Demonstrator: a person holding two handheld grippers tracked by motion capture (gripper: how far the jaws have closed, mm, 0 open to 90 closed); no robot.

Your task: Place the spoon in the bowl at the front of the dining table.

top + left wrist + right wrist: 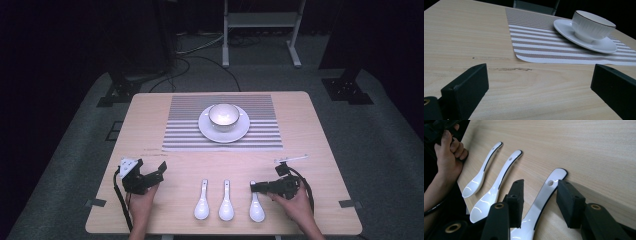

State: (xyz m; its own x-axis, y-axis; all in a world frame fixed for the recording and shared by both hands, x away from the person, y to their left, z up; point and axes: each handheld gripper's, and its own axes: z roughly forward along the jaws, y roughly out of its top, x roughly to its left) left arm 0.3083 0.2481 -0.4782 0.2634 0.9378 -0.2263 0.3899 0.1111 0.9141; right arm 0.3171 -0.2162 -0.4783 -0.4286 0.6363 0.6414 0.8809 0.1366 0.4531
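While the left gripper [150, 175] sits wide apart beside the spoons, the right gripper [539, 195] straddles the rightmost spoon's [541, 197] handle, jaws part-open and not pinching it yet.

The left claw [150, 172] sits in the person's left hand [142, 200], whose forearm comes in from the near edge; its two black jaws stand wide apart with nothing between them, pointing forward and a little toward the right claw. The right claw [253, 187] is gripped by the right hand [295, 202] and lies nearly level, pointing sideways toward the left claw. Its jaws are partly closed, with a clear gap left between the pads [567, 202].
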